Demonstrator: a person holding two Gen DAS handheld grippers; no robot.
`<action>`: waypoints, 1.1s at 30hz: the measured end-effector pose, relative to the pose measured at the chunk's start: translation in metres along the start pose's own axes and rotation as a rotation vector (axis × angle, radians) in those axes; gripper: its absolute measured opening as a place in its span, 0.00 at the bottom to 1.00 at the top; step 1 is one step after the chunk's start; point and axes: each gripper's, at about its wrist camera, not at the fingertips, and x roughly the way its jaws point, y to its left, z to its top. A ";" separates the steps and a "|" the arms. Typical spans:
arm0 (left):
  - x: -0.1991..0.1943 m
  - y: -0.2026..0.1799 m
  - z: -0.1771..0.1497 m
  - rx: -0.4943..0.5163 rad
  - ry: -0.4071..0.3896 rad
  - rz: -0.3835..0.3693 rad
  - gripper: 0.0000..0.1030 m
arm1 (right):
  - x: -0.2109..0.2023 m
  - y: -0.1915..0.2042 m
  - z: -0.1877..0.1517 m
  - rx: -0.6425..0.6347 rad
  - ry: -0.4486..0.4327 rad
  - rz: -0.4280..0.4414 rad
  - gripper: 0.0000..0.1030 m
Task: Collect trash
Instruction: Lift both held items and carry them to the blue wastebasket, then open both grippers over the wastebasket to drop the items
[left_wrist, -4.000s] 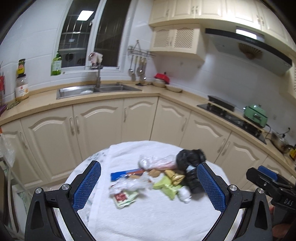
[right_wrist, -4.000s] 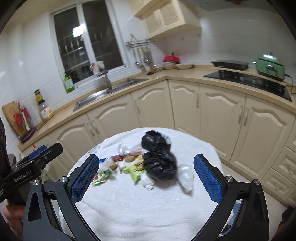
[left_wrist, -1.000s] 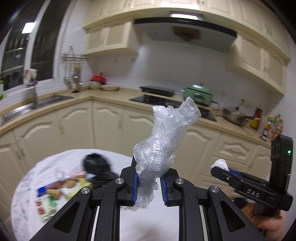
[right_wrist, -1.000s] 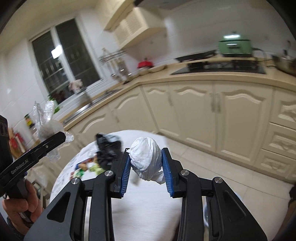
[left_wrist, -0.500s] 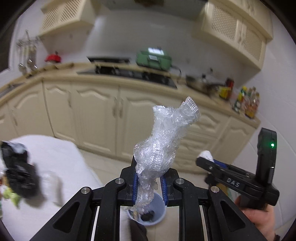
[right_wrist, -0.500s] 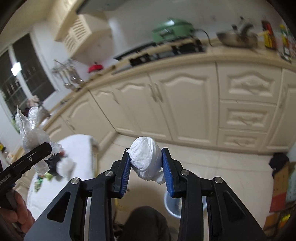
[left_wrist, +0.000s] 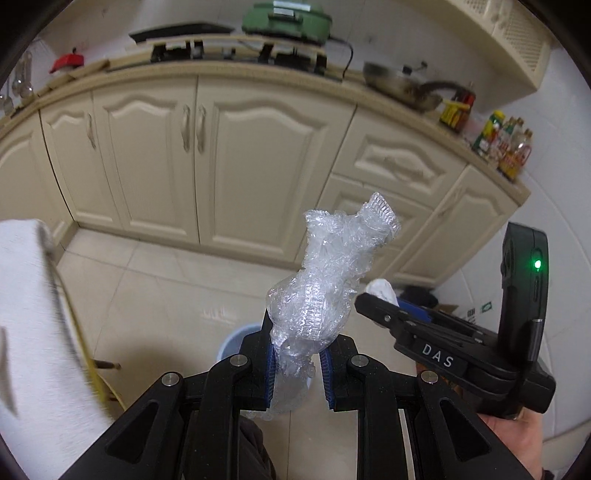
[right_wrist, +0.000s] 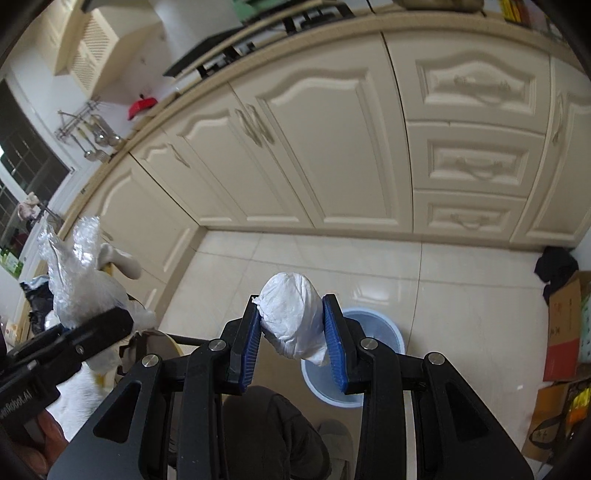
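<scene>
My left gripper (left_wrist: 297, 360) is shut on a crumpled clear plastic bottle (left_wrist: 328, 280) that sticks up between its blue pads. Below and behind it a pale blue bin (left_wrist: 231, 338) stands on the floor, mostly hidden by the gripper. My right gripper (right_wrist: 293, 330) is shut on a white crumpled paper wad (right_wrist: 291, 319), and it hangs above the same blue bin (right_wrist: 384, 332). In the left wrist view the right gripper (left_wrist: 373, 295) sits at the right with the white wad (left_wrist: 382, 290) at its tip. The right wrist view shows the clear bottle (right_wrist: 77, 277) at the left.
Cream kitchen cabinets (left_wrist: 199, 147) run along the wall behind a tiled floor (right_wrist: 461, 288). The white-covered table (left_wrist: 33, 314) is at the left edge. Cardboard boxes (right_wrist: 565, 328) and a dark cloth (right_wrist: 556, 262) lie at the right. A person's dark-clothed leg (right_wrist: 269, 432) is below the grippers.
Both grippers have swung away from the table toward the floor and tipped downward. The blue bin has come closer beneath them. Each still holds its piece of trash.
</scene>
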 end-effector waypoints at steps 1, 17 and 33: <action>0.012 -0.001 0.007 -0.003 0.018 0.001 0.17 | 0.006 -0.004 0.000 0.008 0.013 0.000 0.32; 0.163 -0.035 0.076 0.012 0.246 0.111 0.94 | 0.073 -0.045 -0.011 0.118 0.162 -0.002 0.60; 0.080 -0.054 0.050 0.024 0.086 0.217 0.99 | 0.033 -0.032 -0.013 0.172 0.100 -0.044 1.00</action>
